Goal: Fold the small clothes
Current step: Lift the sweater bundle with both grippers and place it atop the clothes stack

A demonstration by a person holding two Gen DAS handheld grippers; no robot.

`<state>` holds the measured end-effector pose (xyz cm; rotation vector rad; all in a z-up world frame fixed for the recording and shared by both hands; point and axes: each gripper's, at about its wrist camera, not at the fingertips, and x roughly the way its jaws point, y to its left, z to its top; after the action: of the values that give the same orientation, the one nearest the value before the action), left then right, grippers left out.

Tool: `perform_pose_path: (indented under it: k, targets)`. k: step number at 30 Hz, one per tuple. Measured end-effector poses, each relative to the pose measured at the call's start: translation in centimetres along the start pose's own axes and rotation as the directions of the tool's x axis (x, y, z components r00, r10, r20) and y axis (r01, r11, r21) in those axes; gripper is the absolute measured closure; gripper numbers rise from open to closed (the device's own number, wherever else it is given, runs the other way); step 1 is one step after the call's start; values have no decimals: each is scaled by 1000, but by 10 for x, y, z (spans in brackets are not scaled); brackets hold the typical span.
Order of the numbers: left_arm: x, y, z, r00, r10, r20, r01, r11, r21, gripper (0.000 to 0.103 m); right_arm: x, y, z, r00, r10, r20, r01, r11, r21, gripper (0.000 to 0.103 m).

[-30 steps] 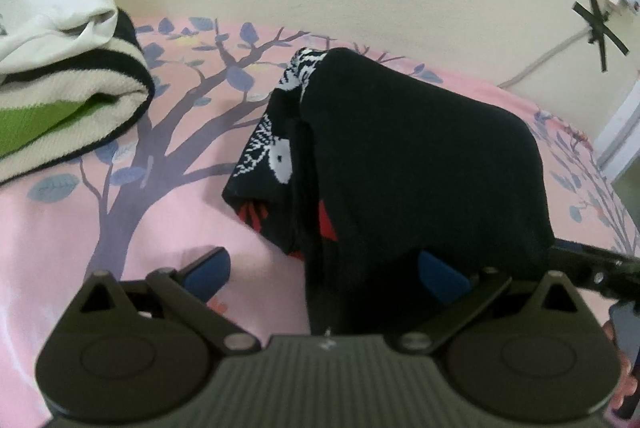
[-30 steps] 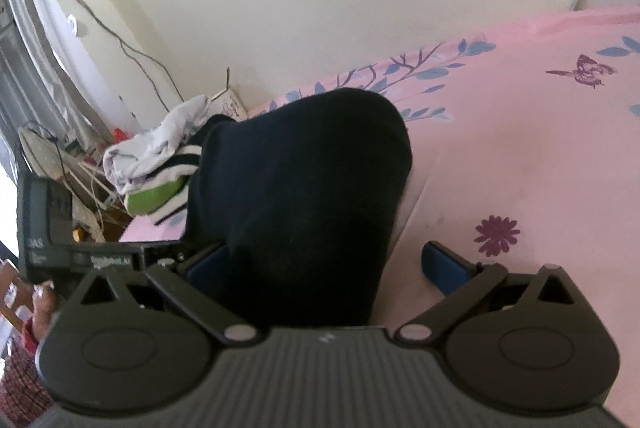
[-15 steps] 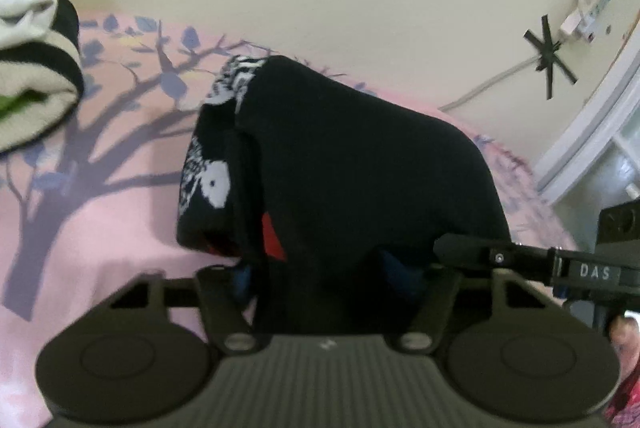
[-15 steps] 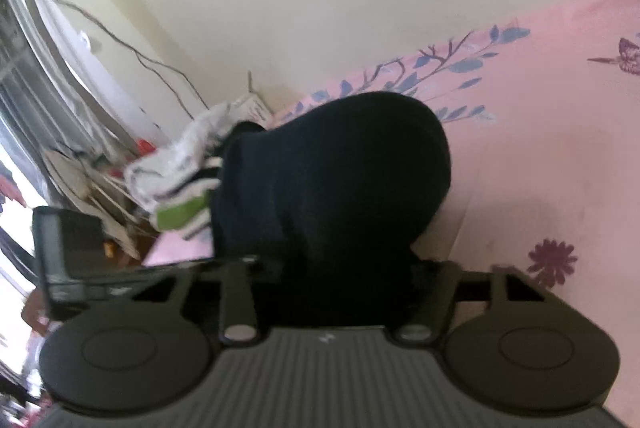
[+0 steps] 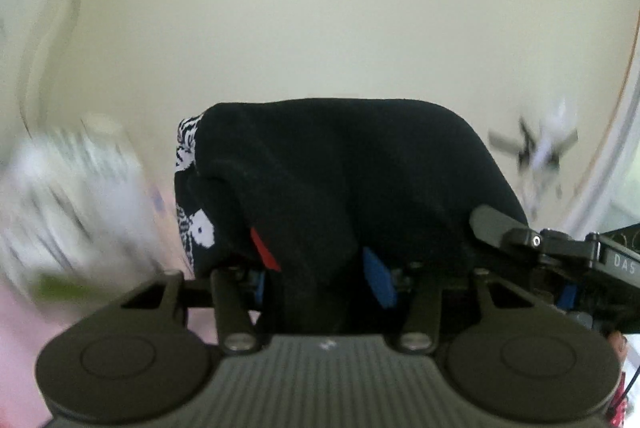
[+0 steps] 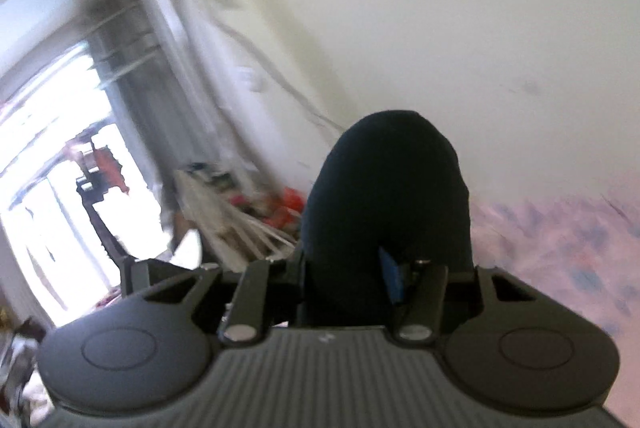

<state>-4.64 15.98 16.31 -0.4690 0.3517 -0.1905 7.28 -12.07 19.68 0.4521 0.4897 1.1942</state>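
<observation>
We hold the black garment [image 5: 352, 179] up before a cream wall [image 5: 320, 7]. Our left gripper [image 5: 320, 278] and right gripper [image 6: 348, 278] are closing, both pressing its cloth. Pink bedsheet [image 6: 560, 248] lies blurred below, a bright window [image 6: 48, 187] at the left.

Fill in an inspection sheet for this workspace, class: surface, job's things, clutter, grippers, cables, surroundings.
Surface: pink printed bedsheet, blurred.
Job's things: black garment with white and red pattern, gripped at both ends.
Clutter: blurred white and green clothes pile; jumble beside the bed.
Grippers: left gripper and right gripper, jaws closing on the black garment.
Cables: wire down the wall.
Surroundings: cream wall; bright window.
</observation>
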Motion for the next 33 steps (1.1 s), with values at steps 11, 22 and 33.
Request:
perform_pose_path:
  k: [11, 22, 33]
  targets:
    - [-68, 42, 121, 905, 357, 231, -380, 922, 67, 59, 178, 17, 74, 936, 349, 34, -351, 929, 119, 59]
    - [112, 177, 47, 842, 536, -60, -534, 844, 48, 58, 283, -168, -21, 961, -103, -257, 161, 963, 217, 68]
    - [66, 147, 47, 774, 634, 0, -632, 771, 80, 34, 273, -77, -8, 911, -389, -135, 338, 894, -294, 28]
